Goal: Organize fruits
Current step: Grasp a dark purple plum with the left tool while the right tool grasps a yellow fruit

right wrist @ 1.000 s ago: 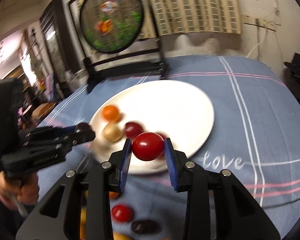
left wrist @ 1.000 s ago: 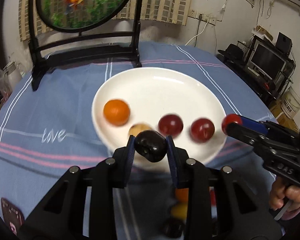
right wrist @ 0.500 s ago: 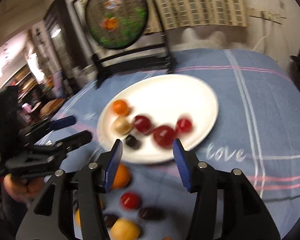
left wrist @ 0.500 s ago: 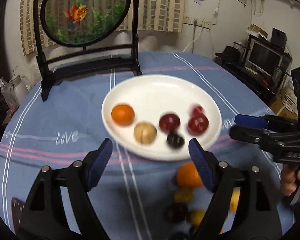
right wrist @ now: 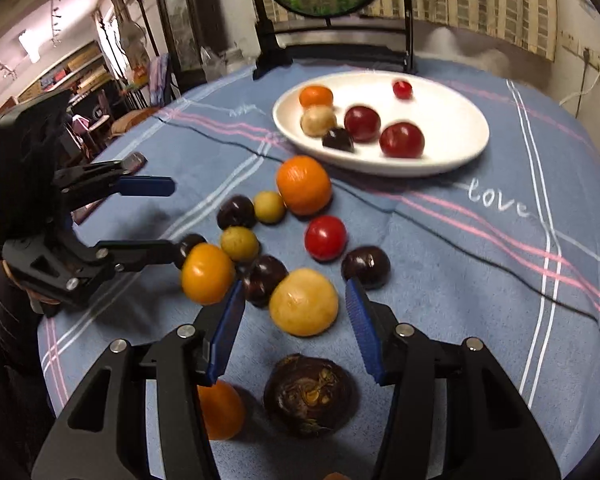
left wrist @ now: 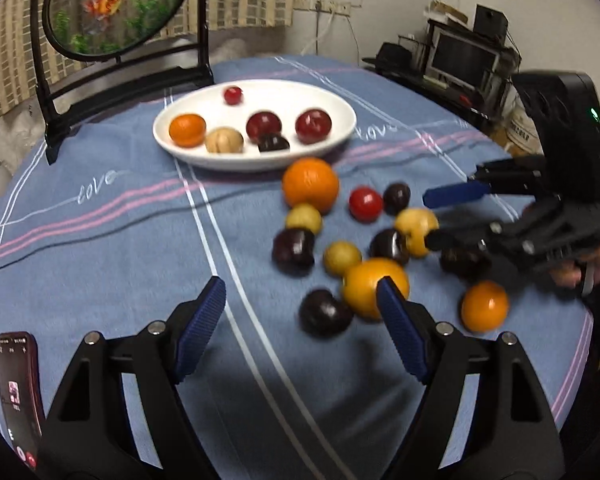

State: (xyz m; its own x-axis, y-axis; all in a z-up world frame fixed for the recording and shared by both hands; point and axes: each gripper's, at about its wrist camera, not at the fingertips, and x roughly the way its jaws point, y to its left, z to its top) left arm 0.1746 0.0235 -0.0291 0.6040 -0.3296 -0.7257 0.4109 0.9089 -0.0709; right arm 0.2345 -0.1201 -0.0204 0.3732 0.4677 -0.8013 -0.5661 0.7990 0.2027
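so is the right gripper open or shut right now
Open. In its own wrist view the right gripper has its blue pads spread wide either side of a yellow fruit on the tablecloth, touching nothing.

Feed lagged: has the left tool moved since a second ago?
Yes. The left tool has pulled back from the plate, now open over the loose fruit.

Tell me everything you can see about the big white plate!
The white plate is a shallow, glossy oval dish, ceramic by its look, lying flat on the blue striped tablecloth before the black stand. Six fruits rest inside it. Neither gripper touches it; the loose fruit pile lies nearer the camera.
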